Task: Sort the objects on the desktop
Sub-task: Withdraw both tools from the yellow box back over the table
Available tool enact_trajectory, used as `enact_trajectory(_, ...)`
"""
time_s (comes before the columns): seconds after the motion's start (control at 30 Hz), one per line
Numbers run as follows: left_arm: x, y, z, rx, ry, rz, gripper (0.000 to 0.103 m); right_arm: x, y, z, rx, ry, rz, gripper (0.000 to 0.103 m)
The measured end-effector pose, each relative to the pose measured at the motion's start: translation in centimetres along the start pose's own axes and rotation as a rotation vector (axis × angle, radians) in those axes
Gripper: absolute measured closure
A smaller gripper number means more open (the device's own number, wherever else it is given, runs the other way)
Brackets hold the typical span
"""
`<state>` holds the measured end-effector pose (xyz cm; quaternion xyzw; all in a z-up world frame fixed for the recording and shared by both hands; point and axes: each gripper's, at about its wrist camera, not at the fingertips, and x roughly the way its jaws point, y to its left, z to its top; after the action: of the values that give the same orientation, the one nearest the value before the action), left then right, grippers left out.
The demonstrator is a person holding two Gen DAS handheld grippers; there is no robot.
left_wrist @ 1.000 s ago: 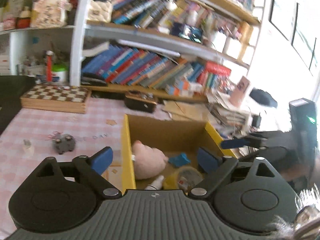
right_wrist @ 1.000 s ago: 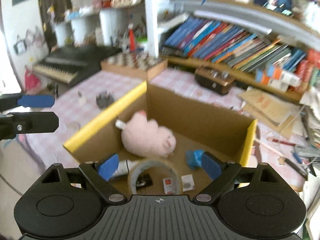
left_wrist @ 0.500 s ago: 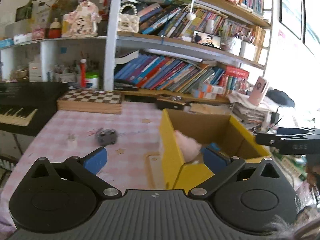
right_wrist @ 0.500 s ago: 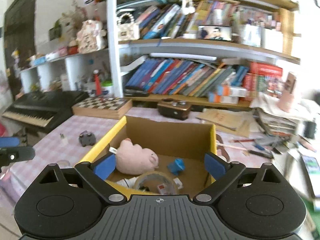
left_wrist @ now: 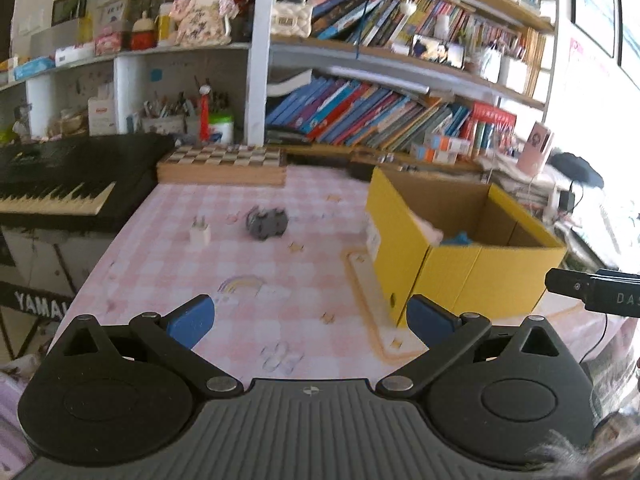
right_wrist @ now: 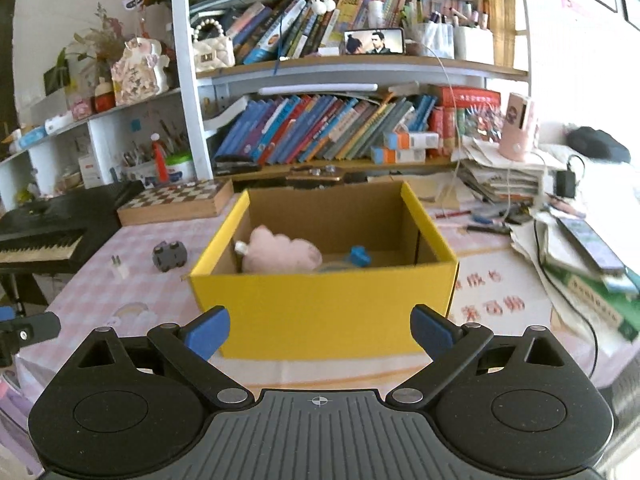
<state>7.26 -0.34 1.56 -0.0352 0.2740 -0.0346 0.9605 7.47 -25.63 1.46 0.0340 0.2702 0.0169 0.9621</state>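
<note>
The left claw is held wide apart with nothing between its blue pads, above the near part of the table, which is covered with a pink checked cloth. The right claw is likewise spread wide and holds nothing, facing the near wall of a yellow cardboard box that stands on the table. Inside the box a pink plush toy is seen lying toward the left, with a small blue object just to its right; what lies lower in the box is hidden by the near wall. To the left of the box, on the cloth, a small dark grey toy car is found, and a white plug adapter stands near it, further left and apart from it. At the far left edge of the table a wooden chessboard box is set, and a black keyboard is placed beyond the table's left side. Shelves of leaning books are seen behind the table, and a stack of papers lies at the far right.
</note>
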Motion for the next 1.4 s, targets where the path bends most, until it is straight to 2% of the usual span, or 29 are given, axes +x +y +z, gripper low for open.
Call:
enact_trajectory(0.2, -1.2, 2.2, -1.2, -0.007, 0.031, 0.002, 0.000, -1.3, 3.4, -2.9, 0.028, 0.065, -0.009, 0.004)
enact_trajectory(0.57, -2.0, 5.8, -2.6, -0.008, 0.084, -0.003, 0.000, -1.9, 8.3, -4.7, -0.029, 0.121, 0.039, 0.004)
enact_trajectory(0.77, -2.6, 7.4, -2.9, 0.000, 0.085, 0.010, 0.000, -1.7, 10.4, -5.1, -0.039, 0.144, 0.062, 0.004)
enact_trajectory(1.13, -4.3, 11.8, -3.1, -0.045, 0.053, 0.056, 0.000, -1.6, 15.6, -5.1, -0.114, 0.149, 0.159, 0.004)
enact_trajectory(1.4, -4.5, 13.0, -3.1, -0.043, 0.047, 0.080, 0.000, -0.9, 17.8, -4.7, -0.166, 0.146, 0.202, 0.004)
